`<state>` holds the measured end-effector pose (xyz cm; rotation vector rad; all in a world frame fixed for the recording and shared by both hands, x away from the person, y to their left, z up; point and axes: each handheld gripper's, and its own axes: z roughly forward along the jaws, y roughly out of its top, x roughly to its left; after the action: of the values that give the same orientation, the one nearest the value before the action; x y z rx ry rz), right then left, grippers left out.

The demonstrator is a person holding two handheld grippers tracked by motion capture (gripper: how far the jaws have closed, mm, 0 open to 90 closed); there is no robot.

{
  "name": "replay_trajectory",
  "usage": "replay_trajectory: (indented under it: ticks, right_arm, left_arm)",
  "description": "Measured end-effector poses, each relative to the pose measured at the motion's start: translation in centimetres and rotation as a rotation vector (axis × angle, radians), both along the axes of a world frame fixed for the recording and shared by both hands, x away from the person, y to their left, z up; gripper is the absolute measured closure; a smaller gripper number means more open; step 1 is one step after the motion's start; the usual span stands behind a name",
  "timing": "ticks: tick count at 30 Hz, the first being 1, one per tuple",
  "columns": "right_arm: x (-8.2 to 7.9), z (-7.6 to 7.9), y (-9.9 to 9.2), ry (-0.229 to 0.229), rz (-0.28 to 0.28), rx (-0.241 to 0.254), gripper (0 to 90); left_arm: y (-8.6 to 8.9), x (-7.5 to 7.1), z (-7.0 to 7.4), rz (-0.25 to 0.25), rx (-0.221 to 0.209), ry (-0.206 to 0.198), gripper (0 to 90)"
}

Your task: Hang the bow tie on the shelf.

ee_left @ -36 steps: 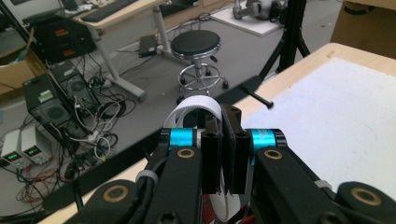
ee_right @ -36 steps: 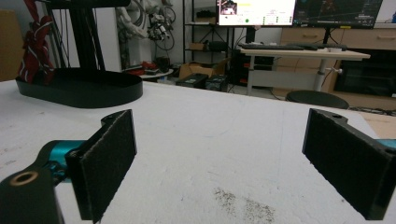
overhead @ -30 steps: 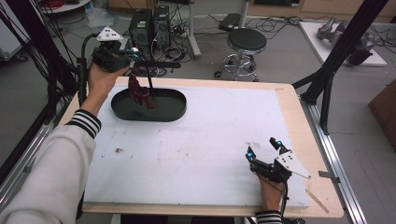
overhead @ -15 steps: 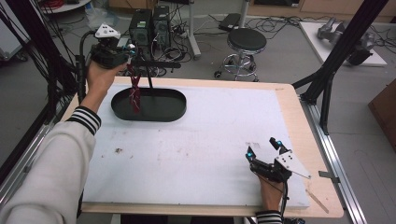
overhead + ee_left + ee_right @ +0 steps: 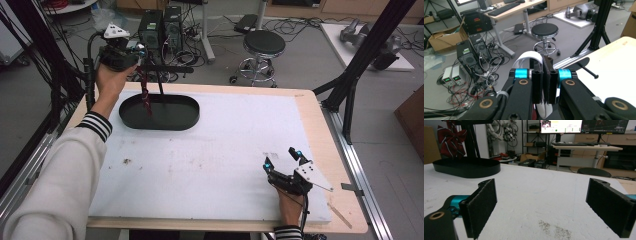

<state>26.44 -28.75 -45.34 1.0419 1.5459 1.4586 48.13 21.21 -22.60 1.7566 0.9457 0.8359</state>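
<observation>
1. My left gripper (image 5: 131,50), upper left of the high view, has its jaws pressed together on a white strap (image 5: 529,57).
2. A red bow tie (image 5: 145,95) with white stripes dangles below it, over the black oval tray (image 5: 185,117) in the upper left of the table.
3. My right gripper (image 5: 282,160), lower right, rests on the white table (image 5: 225,150), jaws spread, nothing between them.

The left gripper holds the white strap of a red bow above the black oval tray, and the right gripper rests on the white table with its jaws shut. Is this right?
Not quite. The right gripper has its jaws wide open, as the right gripper view shows. The rest stands: the left gripper pinches the white strap, and the red bow hangs over the black oval tray.
</observation>
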Motion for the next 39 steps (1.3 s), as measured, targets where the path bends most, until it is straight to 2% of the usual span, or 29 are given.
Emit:
replay_trajectory:
  ticks: [1,7,13,17,20,24,31,33,39]
  right_arm:
    - [0.0,0.0,0.0,0.001,0.0,0.001,8.9]
    - [0.0,0.0,0.0,0.001,0.001,0.001,9.0]
    - [0.0,0.0,0.0,0.001,0.001,0.001,8.9]
    - [0.0,0.0,0.0,0.0,0.0,0.002,8.9]
    - [0.0,0.0,0.0,-0.001,0.0,0.002,8.9]
    - [0.0,0.0,0.0,0.001,0.0,0.003,8.9]
    - [0.0,0.0,0.0,0.001,0.003,0.003,8.9]
    - [0.0,0.0,0.0,-0.002,0.003,0.0,8.9]
    - [0.0,0.0,0.0,-0.003,0.002,-0.002,8.9]
  left_arm:
    - [-0.1,0.1,-0.1,0.001,-0.013,-0.001,86.6]
    - [-0.7,0.7,-0.6,-0.01,-0.02,-0.003,86.6]
    - [-0.8,1.5,-1.3,-0.009,-0.035,0.014,86.6]
    - [-0.8,2.1,-2.0,-0.006,-0.037,0.04,86.5]
    - [-1.0,2.4,-2.5,-0.027,-0.048,0.058,86.4]
    - [-1.6,2.6,-3.4,-0.042,-0.029,0.09,85.8]
    - [-1.8,2.6,-4.3,-0.066,-0.021,0.157,83.3]
    - [-1.8,2.6,-4.5,-0.072,-0.007,0.164,83.2]
    - [-1.4,2.2,-5.1,-0.086,0.001,0.199,81.8]
